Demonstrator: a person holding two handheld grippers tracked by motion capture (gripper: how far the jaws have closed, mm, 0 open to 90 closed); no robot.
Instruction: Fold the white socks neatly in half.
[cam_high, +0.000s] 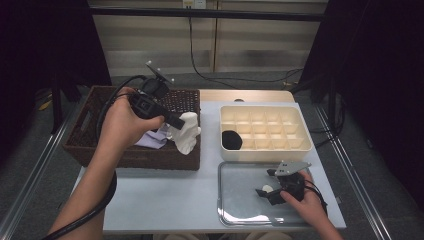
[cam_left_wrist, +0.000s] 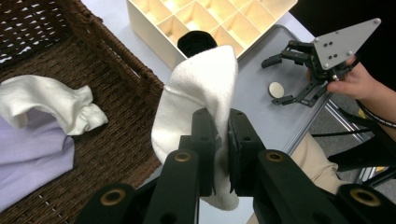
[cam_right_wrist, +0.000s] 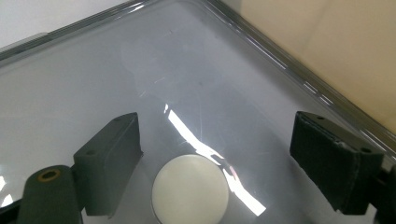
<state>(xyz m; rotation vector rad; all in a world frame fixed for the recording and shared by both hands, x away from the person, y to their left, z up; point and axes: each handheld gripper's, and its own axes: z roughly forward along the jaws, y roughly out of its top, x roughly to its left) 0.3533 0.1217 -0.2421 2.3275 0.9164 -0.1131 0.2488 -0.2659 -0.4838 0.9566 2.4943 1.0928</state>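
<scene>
Left gripper (cam_left_wrist: 223, 140): clenched on the white sock (cam_left_wrist: 201, 93), lifted over the wicker basket (cam_high: 90, 150) rim, seemingly bound for the divided box (cam_high: 265, 131).
Right gripper (cam_right_wrist: 233, 154): jaws spread, idle above a white disc (cam_right_wrist: 190, 189) on the metal tray (cam_high: 240, 200).

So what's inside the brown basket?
In the basket lie a white sock and a lilac cloth. The left hand-held gripper holds another white sock over its rim. Whatever lies under the cloth is hidden.
</scene>
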